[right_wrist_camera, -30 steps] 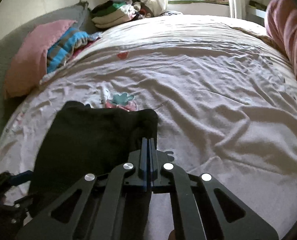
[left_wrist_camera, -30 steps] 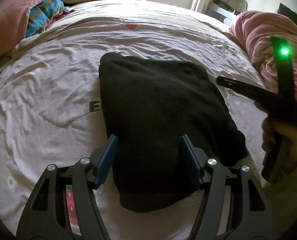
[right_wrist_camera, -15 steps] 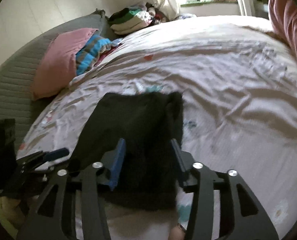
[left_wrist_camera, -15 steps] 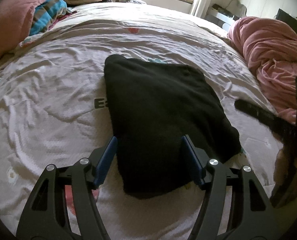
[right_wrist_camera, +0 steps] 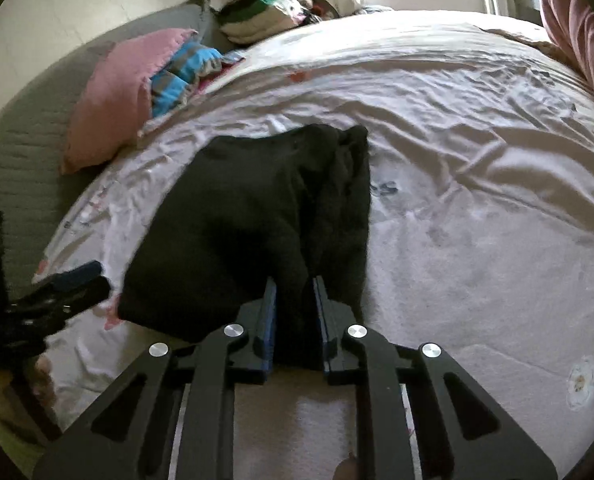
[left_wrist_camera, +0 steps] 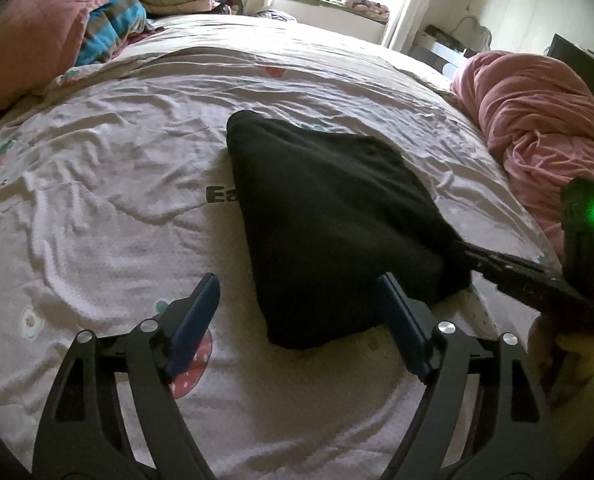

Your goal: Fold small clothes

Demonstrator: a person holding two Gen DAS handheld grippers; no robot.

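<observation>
The black garment [left_wrist_camera: 329,224] lies folded on the bed [left_wrist_camera: 117,184], on a pale printed sheet, its far edge toward the window and its near edge close to both tongs. The right tongs [right_wrist_camera: 294,312] have just been closing and now pinch the garment's near right corner between their blue pads; in the left view that corner is drawn out to a point where the tongs grip it. The left tongs [left_wrist_camera: 301,312] have just been opening and stand wide, hanging just over the garment's near left edge with their pads clear of the cloth. A pink pillow [right_wrist_camera: 113,92] and striped bedding [right_wrist_camera: 185,72] sit at the bed's left side, a pink quilt [left_wrist_camera: 537,120] at its right.
</observation>
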